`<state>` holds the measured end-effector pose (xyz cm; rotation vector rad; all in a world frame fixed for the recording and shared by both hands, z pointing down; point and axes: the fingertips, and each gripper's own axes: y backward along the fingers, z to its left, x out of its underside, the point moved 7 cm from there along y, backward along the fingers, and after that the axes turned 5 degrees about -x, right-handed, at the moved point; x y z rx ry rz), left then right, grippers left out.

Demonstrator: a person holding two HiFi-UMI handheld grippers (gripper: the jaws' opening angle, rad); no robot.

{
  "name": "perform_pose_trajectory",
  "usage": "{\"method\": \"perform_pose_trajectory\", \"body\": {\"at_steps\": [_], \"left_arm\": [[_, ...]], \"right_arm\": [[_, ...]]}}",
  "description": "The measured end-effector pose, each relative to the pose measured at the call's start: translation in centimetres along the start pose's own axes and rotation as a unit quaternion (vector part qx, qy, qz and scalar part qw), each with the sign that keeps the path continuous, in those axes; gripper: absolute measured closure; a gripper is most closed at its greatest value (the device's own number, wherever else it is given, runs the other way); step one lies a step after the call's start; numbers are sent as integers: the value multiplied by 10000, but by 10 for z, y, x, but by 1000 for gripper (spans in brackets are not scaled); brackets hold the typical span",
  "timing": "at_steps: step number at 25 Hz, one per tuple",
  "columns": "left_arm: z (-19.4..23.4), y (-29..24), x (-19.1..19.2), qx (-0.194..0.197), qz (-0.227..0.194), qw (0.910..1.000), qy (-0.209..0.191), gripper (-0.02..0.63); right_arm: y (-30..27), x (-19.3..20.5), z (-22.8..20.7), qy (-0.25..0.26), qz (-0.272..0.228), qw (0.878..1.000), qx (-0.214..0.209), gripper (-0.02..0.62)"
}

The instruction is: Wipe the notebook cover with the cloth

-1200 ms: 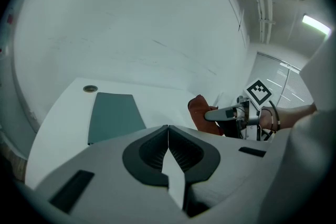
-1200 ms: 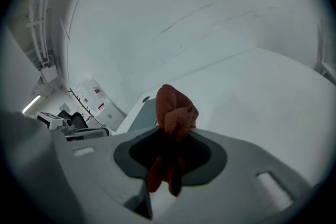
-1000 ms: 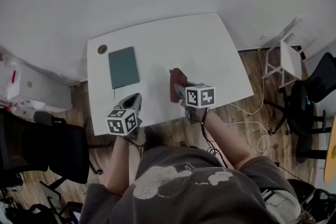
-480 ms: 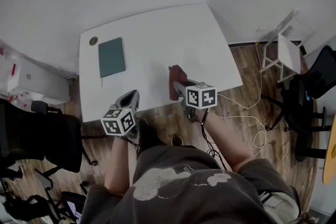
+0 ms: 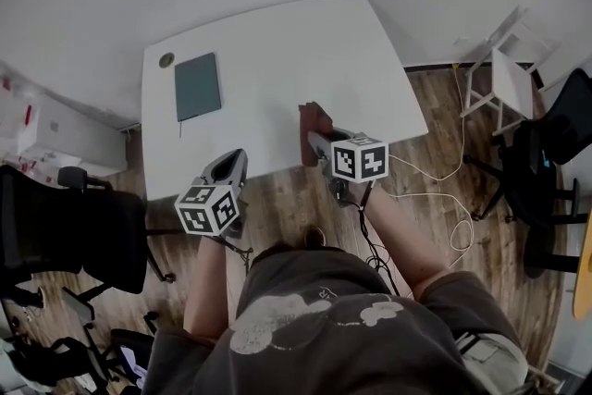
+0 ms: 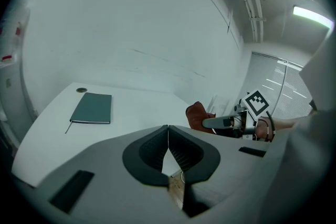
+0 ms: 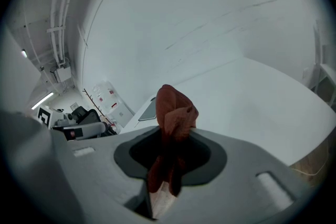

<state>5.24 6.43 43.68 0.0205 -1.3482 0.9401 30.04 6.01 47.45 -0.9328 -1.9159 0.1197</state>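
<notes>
1. Right hand-held gripper [image 7: 169,152]: jaws clamped on the reddish-brown cloth [image 7: 174,110]. The cloth stands bunched above the jaws and hangs below them.
2. Left hand-held gripper [image 6: 168,136]: jaws pressed together, nothing between them.
3. Both hand-held grippers are at the near edge of the white bench [image 5: 277,51], apart from each other.
4. Notebook [image 5: 198,86]: dark green, closed, lying flat near the bench's far left corner, well apart from the cloth and both hand-held grippers.
5. Small round object [image 5: 166,60]: near the notebook, at that same corner.
</notes>
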Motion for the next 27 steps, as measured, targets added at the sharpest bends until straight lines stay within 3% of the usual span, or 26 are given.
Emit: {"method": "perform_pose_trajectory", "body": {"at_steps": [10, 27], "left_arm": [[15, 39, 23, 138, -71, 9994, 294, 606], [27, 123, 73, 432, -46, 9987, 271, 606]], "right_arm": [[10, 23, 35, -47, -58, 9996, 264, 492], [36, 88, 124, 47, -140, 9988, 466, 494]]}}
